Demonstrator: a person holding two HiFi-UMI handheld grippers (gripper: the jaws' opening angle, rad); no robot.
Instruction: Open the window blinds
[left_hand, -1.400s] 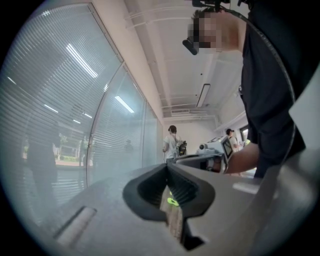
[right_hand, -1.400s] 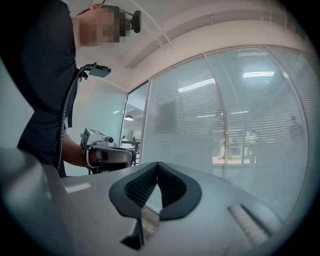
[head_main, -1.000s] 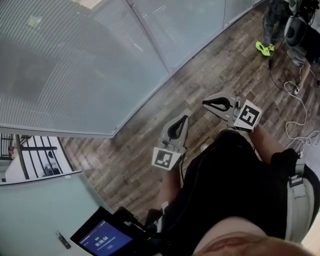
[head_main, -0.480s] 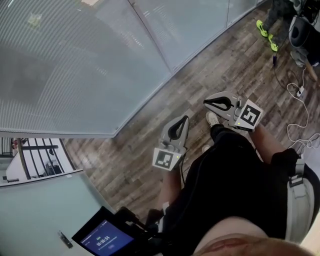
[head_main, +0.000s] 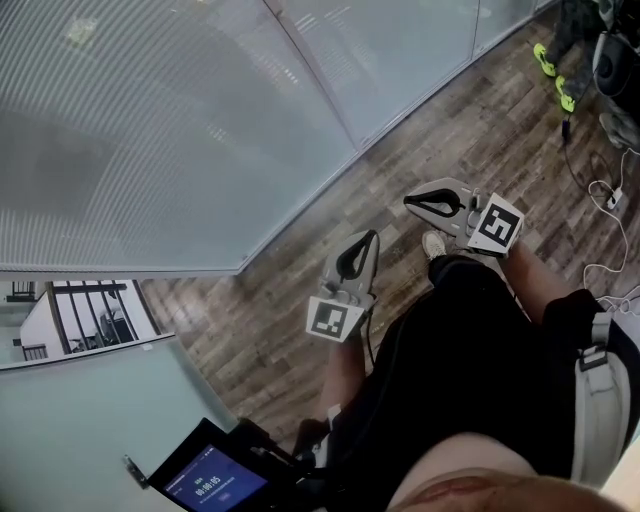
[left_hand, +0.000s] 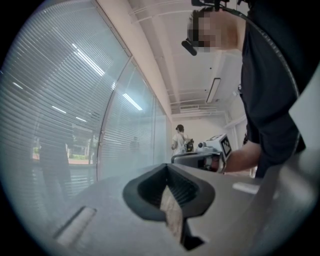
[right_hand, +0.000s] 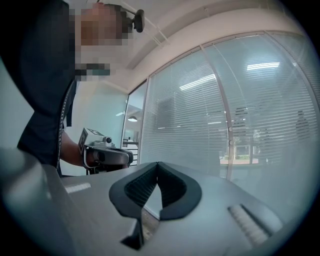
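- Left gripper (head_main: 368, 238) and right gripper (head_main: 412, 205) are held level, jaws clenched on nothing — probably just carried.
- Window blinds (head_main: 150, 120) are shut and untouched — well apart from both.

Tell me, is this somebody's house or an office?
Most likely an office: tall glass walls covered by closed white slatted blinds, a brown wood-plank floor, and a long ceiling strip light.
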